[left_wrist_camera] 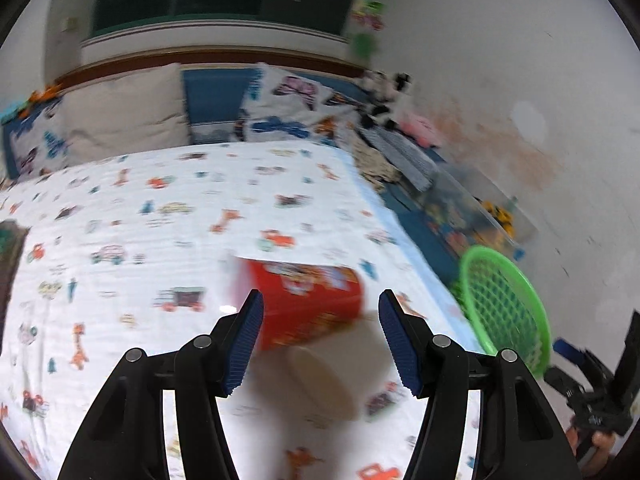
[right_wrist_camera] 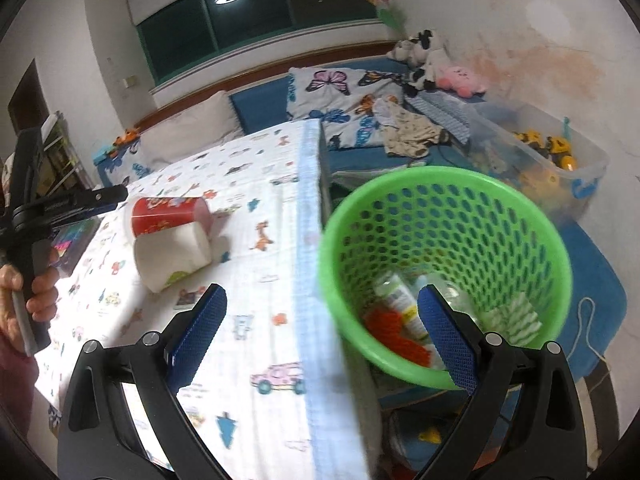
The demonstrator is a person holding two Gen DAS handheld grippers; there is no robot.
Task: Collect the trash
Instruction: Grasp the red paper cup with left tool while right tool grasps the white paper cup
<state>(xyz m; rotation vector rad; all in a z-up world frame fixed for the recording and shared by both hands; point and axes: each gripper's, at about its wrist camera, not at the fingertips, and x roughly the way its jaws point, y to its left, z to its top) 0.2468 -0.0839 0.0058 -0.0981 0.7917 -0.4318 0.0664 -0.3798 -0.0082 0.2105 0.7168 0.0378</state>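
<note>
Two paper cups lie on their sides on the printed bed blanket (right_wrist_camera: 248, 184), touching: a red cup (left_wrist_camera: 312, 300) (right_wrist_camera: 168, 216) and a white cup (left_wrist_camera: 328, 380) (right_wrist_camera: 172, 252). My left gripper (left_wrist_camera: 320, 296) (right_wrist_camera: 116, 196) hovers just above them, jaws apart, pads touching neither; this view is motion-blurred. A green mesh basket (right_wrist_camera: 440, 220) (left_wrist_camera: 504, 304) stands tilted off the bed's right edge, with a tube (right_wrist_camera: 400, 300), an orange wrapper (right_wrist_camera: 396, 336) and crumpled paper (right_wrist_camera: 516, 316) inside. My right gripper (right_wrist_camera: 322, 290) is open and empty over the bed's edge, its right finger in front of the basket's near rim.
A clear plastic bin (right_wrist_camera: 560, 152) of toy trucks sits against the wall beyond the basket. Pillows (right_wrist_camera: 188, 128), loose clothes (right_wrist_camera: 412, 132) and plush toys (right_wrist_camera: 424, 56) crowd the head of the bed. A dark flat object (right_wrist_camera: 76, 240) lies at the bed's left side. A blue mat (right_wrist_camera: 592, 280) covers the floor.
</note>
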